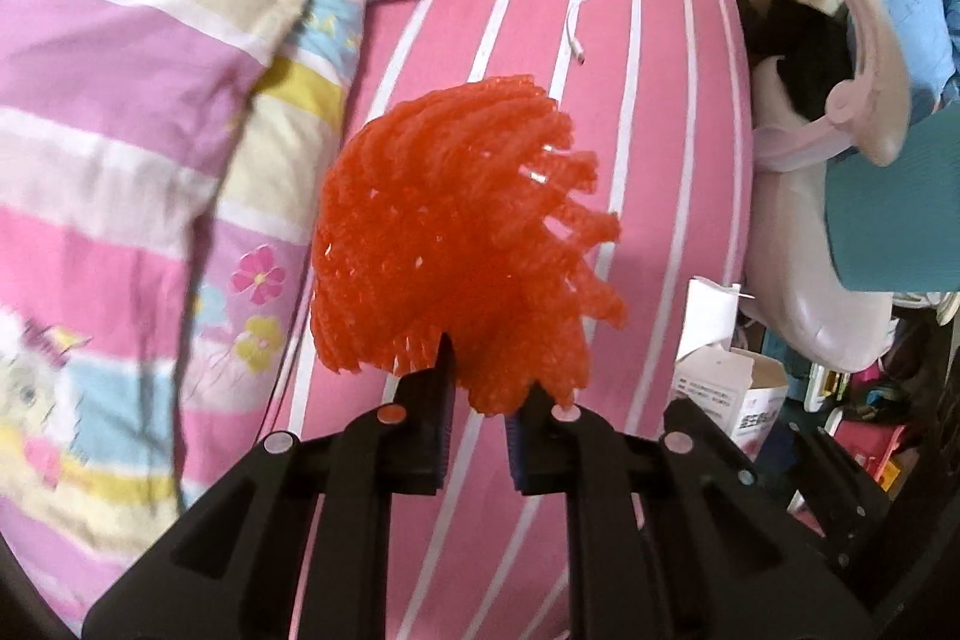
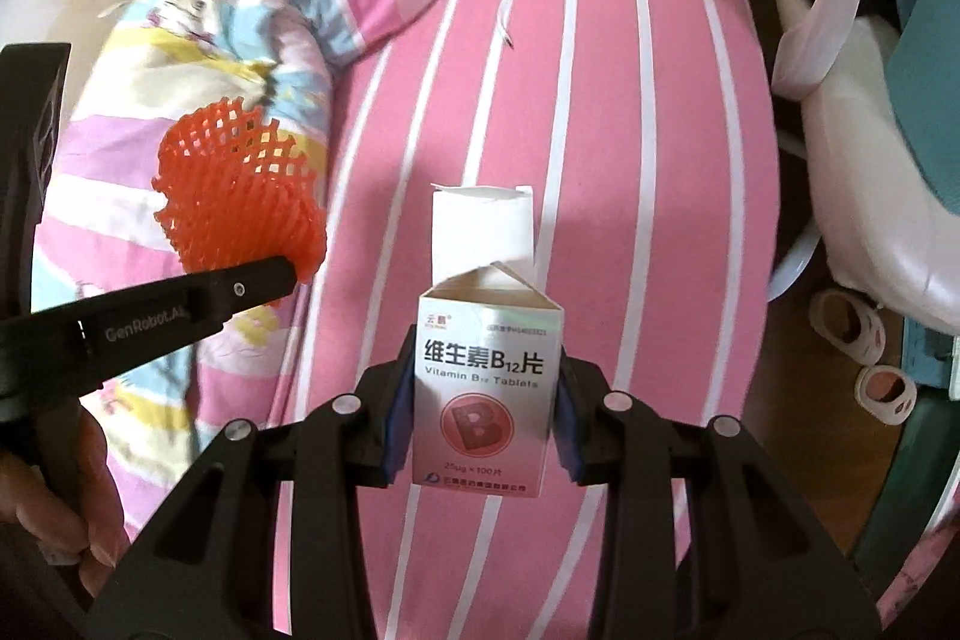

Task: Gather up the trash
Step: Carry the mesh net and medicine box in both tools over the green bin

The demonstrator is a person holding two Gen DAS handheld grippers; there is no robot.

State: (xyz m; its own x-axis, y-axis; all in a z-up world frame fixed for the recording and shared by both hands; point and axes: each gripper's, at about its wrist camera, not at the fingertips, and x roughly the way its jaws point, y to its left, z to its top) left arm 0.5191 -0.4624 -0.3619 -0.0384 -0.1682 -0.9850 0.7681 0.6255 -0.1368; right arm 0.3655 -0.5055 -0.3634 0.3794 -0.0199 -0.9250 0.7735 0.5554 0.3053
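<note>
Foam net (image 1: 456, 244) pinched in left claw (image 1: 480, 400) tips.

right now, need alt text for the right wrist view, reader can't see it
The right gripper holds an opened white vitamin B12 tablet box upright between its jaws above a pink bedsheet with white stripes. At left, the left gripper grips an orange foam fruit net in front of a rumpled pastel quilt.
</note>
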